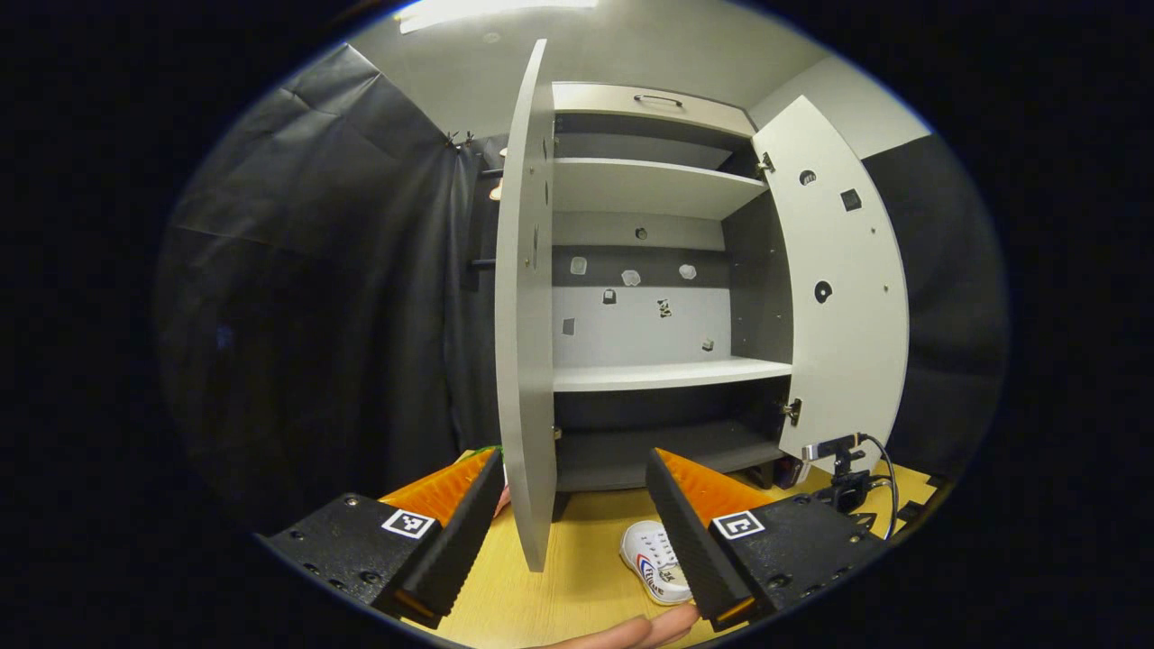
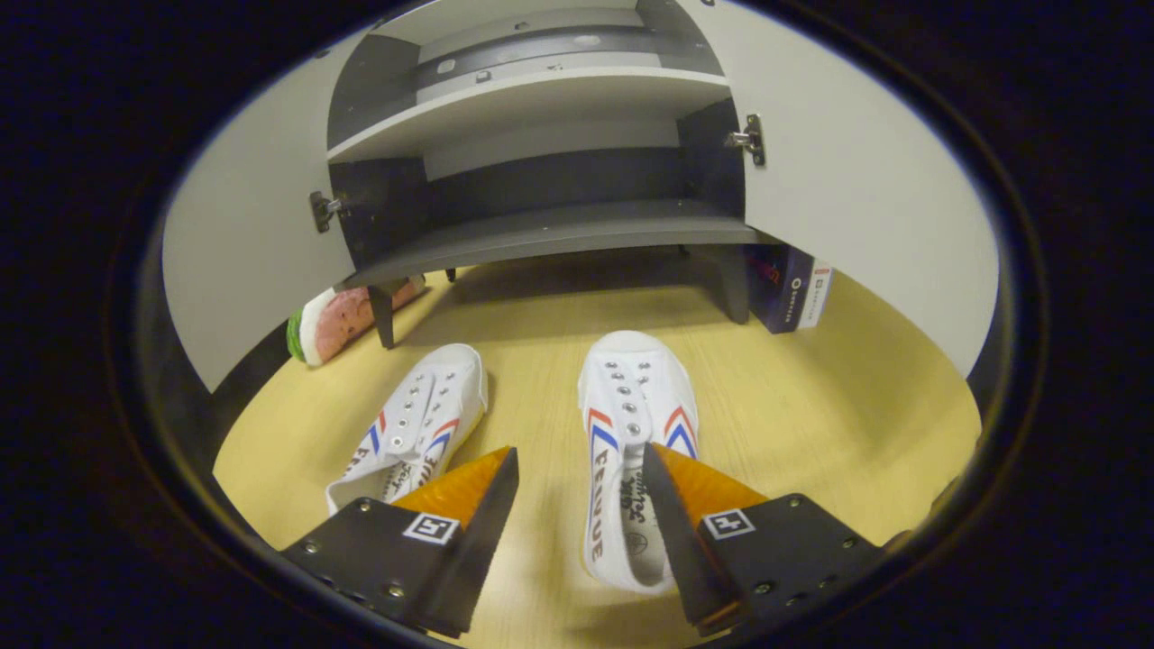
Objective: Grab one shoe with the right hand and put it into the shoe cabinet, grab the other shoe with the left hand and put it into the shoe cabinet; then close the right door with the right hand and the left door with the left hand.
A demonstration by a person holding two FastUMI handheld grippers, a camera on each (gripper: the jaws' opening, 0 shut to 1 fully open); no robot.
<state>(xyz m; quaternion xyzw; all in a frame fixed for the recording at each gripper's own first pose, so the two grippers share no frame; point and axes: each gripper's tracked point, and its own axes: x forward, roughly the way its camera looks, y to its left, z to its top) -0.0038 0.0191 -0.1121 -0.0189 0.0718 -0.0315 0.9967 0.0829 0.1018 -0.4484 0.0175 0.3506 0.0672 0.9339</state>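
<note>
In the left gripper view, the left gripper (image 1: 572, 505) is wide open and holds nothing, with the edge of the cabinet's left door (image 1: 527, 306) between its fingers. The cabinet (image 1: 658, 374) stands open.

In the right gripper view, the right gripper (image 2: 581, 500) is wide open over the right shoe (image 2: 631, 424), gripping nothing. The left shoe (image 2: 419, 424) lies beside it on the table (image 2: 811, 406), both in front of the cabinet.

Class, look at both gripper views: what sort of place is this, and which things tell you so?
Probably a staged recording booth, not a real home: black cloth walls, an open shoe cabinet standing on a wooden tabletop, and a small camera on a stand beside it.
</note>
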